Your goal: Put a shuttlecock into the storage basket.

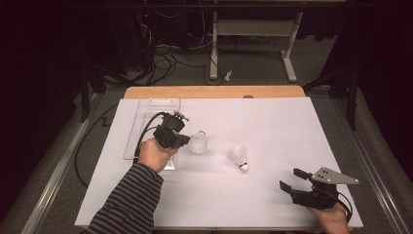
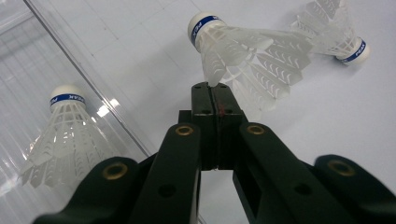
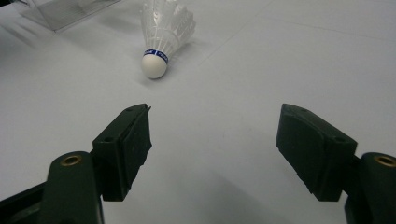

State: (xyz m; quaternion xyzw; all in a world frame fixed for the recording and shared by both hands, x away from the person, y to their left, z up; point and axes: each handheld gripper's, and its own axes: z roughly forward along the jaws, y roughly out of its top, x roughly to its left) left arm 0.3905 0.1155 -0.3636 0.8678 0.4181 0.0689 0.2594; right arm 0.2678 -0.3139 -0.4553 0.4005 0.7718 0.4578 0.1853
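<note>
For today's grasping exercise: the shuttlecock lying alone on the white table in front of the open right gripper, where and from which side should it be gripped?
Probably grip the shuttlecock at its round cork head, just by the blue band. It lies on its side with the cork toward the right gripper, whose jaws stand open, so come in low and straight ahead. The cork is firm; the feather skirt behind looks easy to crush.

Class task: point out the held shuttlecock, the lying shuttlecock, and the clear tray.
Held shuttlecock (image 2: 243,51), left gripper view, feather skirt.
Lying shuttlecock (image 3: 154,64), right gripper view, cork tip.
Clear tray (image 1: 146,105), high view, far rim.
</note>
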